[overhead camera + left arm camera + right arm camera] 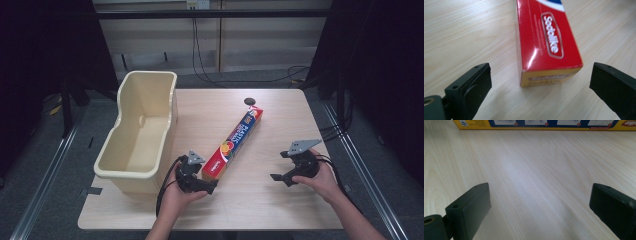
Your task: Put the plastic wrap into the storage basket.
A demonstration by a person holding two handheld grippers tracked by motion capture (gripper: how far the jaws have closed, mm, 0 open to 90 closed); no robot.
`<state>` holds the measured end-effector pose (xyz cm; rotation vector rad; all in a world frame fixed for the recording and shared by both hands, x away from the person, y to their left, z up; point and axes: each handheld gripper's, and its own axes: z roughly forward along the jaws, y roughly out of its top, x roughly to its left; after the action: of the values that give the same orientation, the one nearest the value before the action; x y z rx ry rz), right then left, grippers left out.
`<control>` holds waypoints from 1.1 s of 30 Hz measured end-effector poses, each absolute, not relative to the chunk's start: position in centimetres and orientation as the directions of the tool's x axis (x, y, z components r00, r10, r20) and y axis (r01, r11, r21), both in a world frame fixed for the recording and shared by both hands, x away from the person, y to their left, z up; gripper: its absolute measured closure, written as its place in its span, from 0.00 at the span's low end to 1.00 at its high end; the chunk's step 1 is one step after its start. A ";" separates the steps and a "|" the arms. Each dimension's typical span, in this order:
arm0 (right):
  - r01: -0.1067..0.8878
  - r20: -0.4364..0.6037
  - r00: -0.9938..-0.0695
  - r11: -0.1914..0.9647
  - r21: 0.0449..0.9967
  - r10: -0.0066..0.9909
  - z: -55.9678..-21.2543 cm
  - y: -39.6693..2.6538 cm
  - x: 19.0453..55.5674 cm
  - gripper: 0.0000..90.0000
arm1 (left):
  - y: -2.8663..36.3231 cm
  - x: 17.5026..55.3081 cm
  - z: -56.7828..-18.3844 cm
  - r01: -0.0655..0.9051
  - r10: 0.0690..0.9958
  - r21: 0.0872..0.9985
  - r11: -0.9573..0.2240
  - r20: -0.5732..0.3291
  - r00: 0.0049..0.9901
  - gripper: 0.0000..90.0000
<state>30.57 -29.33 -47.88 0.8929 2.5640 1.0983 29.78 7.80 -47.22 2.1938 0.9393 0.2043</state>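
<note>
Left gripper view, wrap box [547, 45] end just beyond open left claw [540, 82]

Bright even overhead light, dark surroundings, glare on the box [549, 42], blurred near jaws.

A pale wooden tabletop [280, 200] stands on a grey floor [45, 160]. Metal rails [40, 185] run along both sides. Behind it, a light wall panel [160, 40] carries dangling black cables [200, 60]; dark curtains [30, 50] flank the scene.
</note>
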 end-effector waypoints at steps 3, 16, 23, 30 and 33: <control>0.450 0.047 -0.789 0.524 0.724 0.612 -47.7 -29.5 30.5 0.04 | 7.3 30.4 -46.4 0.569 0.674 0.693 -0.442 -0.162 0.721 0.04; 0.453 0.039 -0.785 0.529 0.717 0.618 -47.5 -29.5 30.4 0.06 | 3.7 33.7 -43.9 0.540 0.634 0.674 -0.504 -0.135 0.761 0.06; 0.446 0.024 -0.786 0.539 0.714 0.618 -47.6 -29.7 30.4 0.07 | 1.4 35.8 -43.5 0.544 0.627 0.670 -0.505 -0.148 0.765 0.06; 0.449 0.029 -0.783 0.533 0.717 0.622 -47.6 -29.9 30.4 0.07 | 0.5 37.5 -43.3 0.557 0.629 0.657 -0.508 -0.159 0.761 0.07; 0.450 0.030 -0.781 0.529 0.719 0.624 -47.5 -29.8 30.5 0.07 | 0.3 38.4 -43.2 0.561 0.637 0.650 -0.512 -0.150 0.756 0.10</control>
<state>30.46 -29.85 -47.51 0.9076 2.5381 1.0935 38.38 0.27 -43.20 2.2449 0.8929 0.1399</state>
